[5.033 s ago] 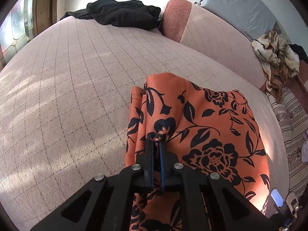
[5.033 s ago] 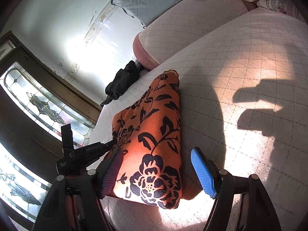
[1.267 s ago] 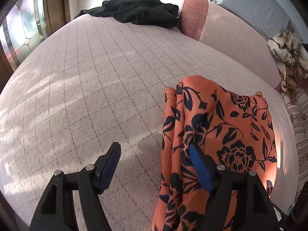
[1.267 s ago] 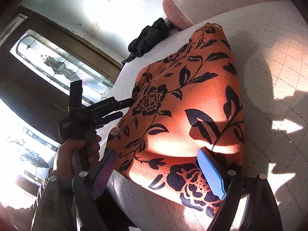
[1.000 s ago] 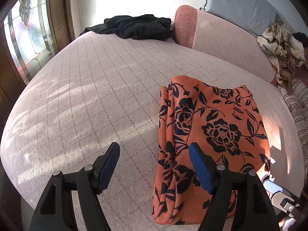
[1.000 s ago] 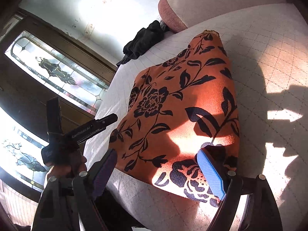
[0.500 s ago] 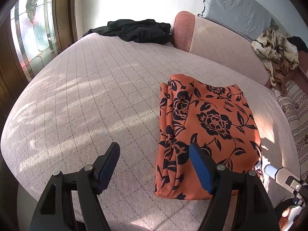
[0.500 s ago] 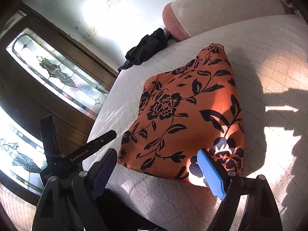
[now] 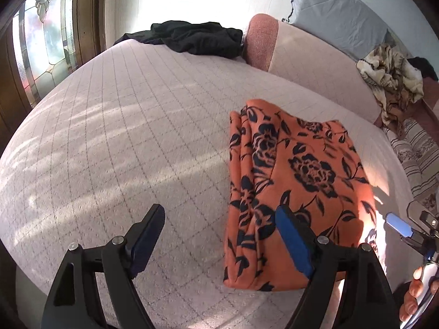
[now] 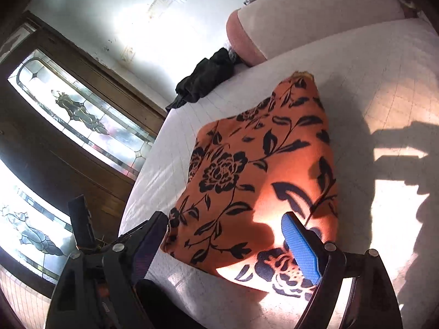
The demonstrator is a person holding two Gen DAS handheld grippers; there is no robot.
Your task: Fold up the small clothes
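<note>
only the left wrist view shows the far side of the room: a crumpled cream and brown cloth (image 9: 389, 74) heaped on the pink bolster (image 9: 310, 63), a blue-grey pillow (image 9: 337, 11) behind it, striped bedding (image 9: 417, 159) at the right edge, and fingers (image 9: 414, 293) around the right gripper (image 9: 403, 226) low in the corner. only the right wrist view shows the gripper shadows thrown across the sunlit cover. both show the folded orange floral garment (image 9: 296, 181) lying flat on the bed (image 9: 123, 142), near its front edge, and a black garment (image 9: 197, 38) bunched at the far end against the bolster. the left gripper (image 9: 219, 235) has just been opening its jaws; they stand apart over bare cover, the garment's edge behind one blue pad, nothing gripped. the right gripper's jaws also stand wide, with the garment's near corner seen between them but not pinched. the bed wears a pale quilted cover with a diamond grid; leaded stained-glass panels (image 10: 82, 118) in dark wood frames fill the wall beside it.
</note>
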